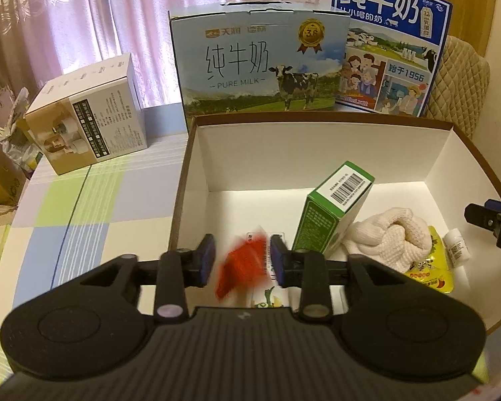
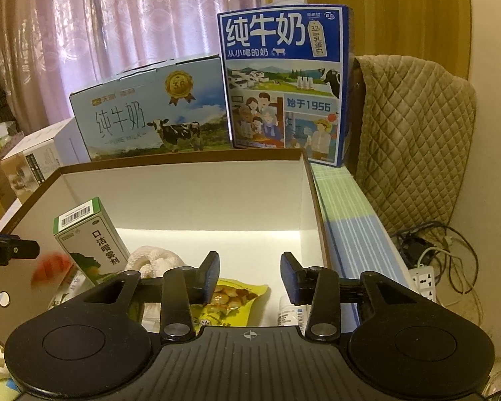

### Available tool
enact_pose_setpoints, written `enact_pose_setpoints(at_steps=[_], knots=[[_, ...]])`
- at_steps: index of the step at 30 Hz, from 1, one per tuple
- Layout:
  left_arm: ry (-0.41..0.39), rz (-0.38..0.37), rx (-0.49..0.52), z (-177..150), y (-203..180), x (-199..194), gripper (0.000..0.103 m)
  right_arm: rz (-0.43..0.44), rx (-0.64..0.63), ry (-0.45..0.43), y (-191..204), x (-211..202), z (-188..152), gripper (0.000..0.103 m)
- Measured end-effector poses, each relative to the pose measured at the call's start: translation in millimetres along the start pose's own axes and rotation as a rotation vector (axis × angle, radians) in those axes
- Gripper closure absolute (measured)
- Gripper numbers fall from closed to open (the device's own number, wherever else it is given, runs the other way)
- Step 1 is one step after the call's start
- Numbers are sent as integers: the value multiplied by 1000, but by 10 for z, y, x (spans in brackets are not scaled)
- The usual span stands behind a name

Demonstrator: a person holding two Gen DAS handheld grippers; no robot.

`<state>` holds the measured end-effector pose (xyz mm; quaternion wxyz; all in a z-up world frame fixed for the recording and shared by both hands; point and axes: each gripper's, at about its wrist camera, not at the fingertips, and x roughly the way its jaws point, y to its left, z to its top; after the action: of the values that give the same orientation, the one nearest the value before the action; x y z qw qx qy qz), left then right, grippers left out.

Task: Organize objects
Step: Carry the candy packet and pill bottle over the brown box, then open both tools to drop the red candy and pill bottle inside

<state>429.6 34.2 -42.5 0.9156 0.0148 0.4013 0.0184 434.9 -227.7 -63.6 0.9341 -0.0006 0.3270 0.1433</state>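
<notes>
Inside the white-walled, brown-rimmed cardboard box (image 1: 317, 153): a glossy green carton (image 1: 330, 207) tilted, barcode up, printed 口洁喷雾剂; a knotted cream knit cloth (image 1: 390, 237); a yellow foil snack pouch (image 2: 230, 297); a small white bottle (image 1: 456, 247). Left gripper (image 1: 242, 260) fingers apart around a blurred red-and-white sachet (image 1: 247, 264), contact unclear. Right gripper (image 2: 249, 277) fingers spread, empty. Behind, on the checked surface (image 1: 83, 207), milk cases (image 1: 260, 63) reading "PURE MILK" and 纯牛奶.

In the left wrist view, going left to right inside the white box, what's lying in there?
Blurred red packet between the open left gripper fingers → green carton, tilted → cream knitted bundle → yellow snack pouch partly under it → small white bottle → right gripper tip at the edge.
</notes>
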Motion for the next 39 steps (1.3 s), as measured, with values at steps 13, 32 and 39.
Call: enact_pose_setpoints(at_steps=[13, 32, 39], knots=[[14, 2, -2, -22, 28, -3, 61, 7, -17, 8, 36, 10, -13, 55], [22, -1, 1, -51, 20, -48, 61, 0, -27, 11, 72, 2, -24, 52], [15, -10, 3, -77, 9, -156, 60, -8, -26, 7, 77, -49, -22, 49]])
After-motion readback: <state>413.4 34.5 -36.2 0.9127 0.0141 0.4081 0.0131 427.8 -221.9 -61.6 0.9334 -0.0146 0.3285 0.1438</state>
